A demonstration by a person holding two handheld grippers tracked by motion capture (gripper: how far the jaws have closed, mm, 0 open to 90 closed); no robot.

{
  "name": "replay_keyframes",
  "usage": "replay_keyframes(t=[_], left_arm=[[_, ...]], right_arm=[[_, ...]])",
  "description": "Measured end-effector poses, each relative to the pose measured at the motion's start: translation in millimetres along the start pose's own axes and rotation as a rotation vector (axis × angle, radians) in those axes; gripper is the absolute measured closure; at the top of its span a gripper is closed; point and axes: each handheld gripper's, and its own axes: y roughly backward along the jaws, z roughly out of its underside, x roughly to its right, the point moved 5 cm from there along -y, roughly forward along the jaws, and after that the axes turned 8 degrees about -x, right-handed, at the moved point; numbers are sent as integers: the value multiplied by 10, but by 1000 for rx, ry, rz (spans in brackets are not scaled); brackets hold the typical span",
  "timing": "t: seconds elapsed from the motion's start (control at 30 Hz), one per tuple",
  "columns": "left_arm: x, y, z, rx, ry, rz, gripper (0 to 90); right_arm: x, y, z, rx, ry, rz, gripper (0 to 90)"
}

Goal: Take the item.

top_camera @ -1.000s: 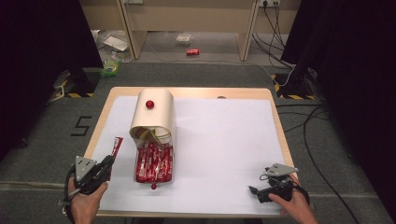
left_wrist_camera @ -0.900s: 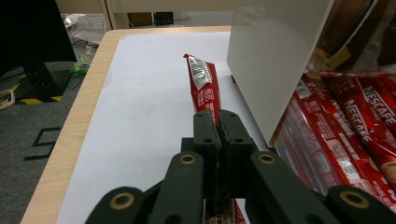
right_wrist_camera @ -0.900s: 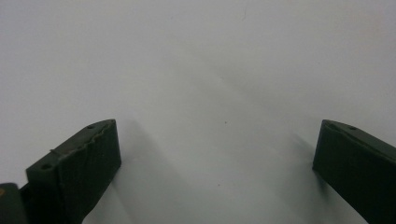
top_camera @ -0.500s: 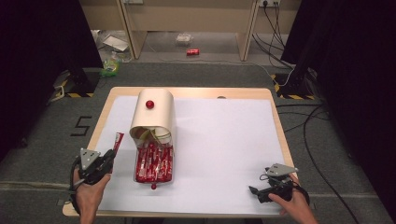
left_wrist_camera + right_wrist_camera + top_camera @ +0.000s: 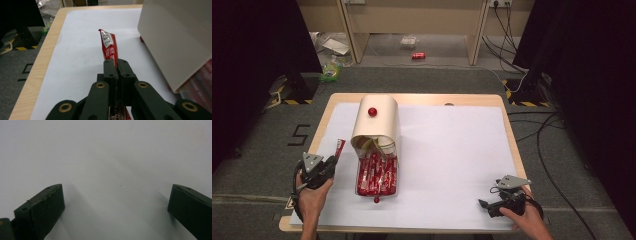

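Now | one red sachet [image 5: 109,46] is clamped in the left gripper [image 5: 117,65], held over the white sheet [image 5: 452,150] beside the beige box [image 5: 375,121]; many sachets [image 5: 377,174] are left in its tray | right gripper [image 5: 116,202] is kept apart, empty, resting near the table [image 5: 422,98] edge

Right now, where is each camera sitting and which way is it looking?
High view: above the person's side, facing forward and down on the table; both forearms, left tongs and right tongs show.
Left gripper view: rides the left tongs, looking along shut jaws that pinch a red packet.
Right gripper view: rides the right tongs, facing the white sheet; jaws wide apart.
Shared: the red packet and the cream box appear in the high and left gripper views.
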Motion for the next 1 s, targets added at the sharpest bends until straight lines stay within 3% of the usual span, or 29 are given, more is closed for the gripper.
replay_keyframes(t=[0.27, 1.0], left_arm=[[-18, -156, 62, -38, -2, 5, 859], [16, -360, 131, -107, 1, 16, 857]], right_arm=[[0, 0, 0, 0, 0, -1, 11], [1, 0, 0, 0, -1, -2, 11]])
